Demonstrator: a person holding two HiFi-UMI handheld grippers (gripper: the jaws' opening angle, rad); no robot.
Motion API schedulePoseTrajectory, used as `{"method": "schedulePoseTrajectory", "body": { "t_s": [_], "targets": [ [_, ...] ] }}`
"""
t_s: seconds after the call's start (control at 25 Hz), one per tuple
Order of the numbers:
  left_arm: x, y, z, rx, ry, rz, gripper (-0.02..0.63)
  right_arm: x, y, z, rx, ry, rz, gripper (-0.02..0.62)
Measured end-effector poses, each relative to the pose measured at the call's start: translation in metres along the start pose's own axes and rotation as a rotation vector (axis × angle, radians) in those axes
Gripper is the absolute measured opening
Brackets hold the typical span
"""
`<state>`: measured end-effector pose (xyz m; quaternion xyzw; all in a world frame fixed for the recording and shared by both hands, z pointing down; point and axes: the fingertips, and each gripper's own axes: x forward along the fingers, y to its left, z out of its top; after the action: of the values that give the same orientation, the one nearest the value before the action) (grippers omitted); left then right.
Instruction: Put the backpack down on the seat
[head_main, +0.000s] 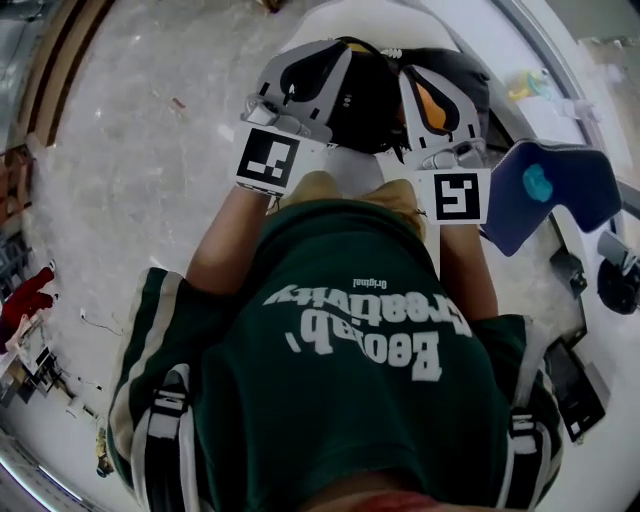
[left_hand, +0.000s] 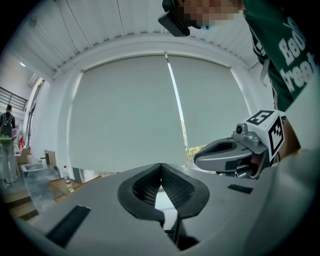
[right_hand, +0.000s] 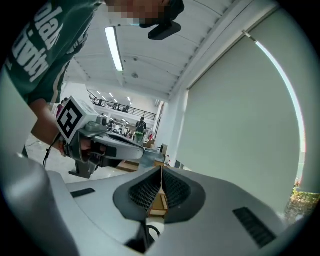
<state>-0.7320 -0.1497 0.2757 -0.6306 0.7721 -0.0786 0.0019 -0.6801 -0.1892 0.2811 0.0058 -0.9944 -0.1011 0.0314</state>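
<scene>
Grey plastic left gripper and right gripper, both pinched closed, point level. The black fabric backpack bulges between them, spread sideways, top end unclear.

Right gripper jaws together, left gripper just beside, pale blind behind

**Bright daylight, strong fisheye**

Daylight glows through the pale blind, brightest at a slit along its seam; a ceiling lamp glares overhead. Edges bend and corners go black (all three views). The pale floor looks slightly soft.
</scene>
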Motion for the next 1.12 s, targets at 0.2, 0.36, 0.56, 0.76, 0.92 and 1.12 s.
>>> {"method": "schedulePoseTrajectory", "body": {
  "t_s": [0.2, 0.36, 0.56, 0.76, 0.92, 1.12],
  "targets": [
    [0.003, 0.001, 0.018, 0.007, -0.013, 0.041, 0.018, 0.002, -0.017, 0.034, -0.024, -0.064, 0.010, 0.035],
    [0.012, 0.002, 0.028, -0.001, -0.027, 0.056, 0.018, 0.004, -0.028, 0.042, -0.023, -0.091, 0.015, 0.035],
    [0.023, 0.004, 0.030, 0.013, -0.033, 0.054, 0.018, 0.008, -0.035, 0.033, 0.032, -0.085, 0.008, 0.034],
    [0.030, -0.001, 0.031, 0.023, -0.029, 0.041, 0.018, 0.005, -0.044, 0.029, 0.022, -0.071, -0.001, 0.034],
    [0.036, -0.003, 0.032, 0.022, -0.022, 0.037, 0.018, 0.004, -0.048, 0.026, 0.025, -0.063, 0.009, 0.034],
    [0.032, -0.003, 0.024, -0.004, 0.014, 0.031, 0.018, 0.003, -0.040, 0.014, -0.001, -0.013, 0.037, 0.034]
  ]
}}
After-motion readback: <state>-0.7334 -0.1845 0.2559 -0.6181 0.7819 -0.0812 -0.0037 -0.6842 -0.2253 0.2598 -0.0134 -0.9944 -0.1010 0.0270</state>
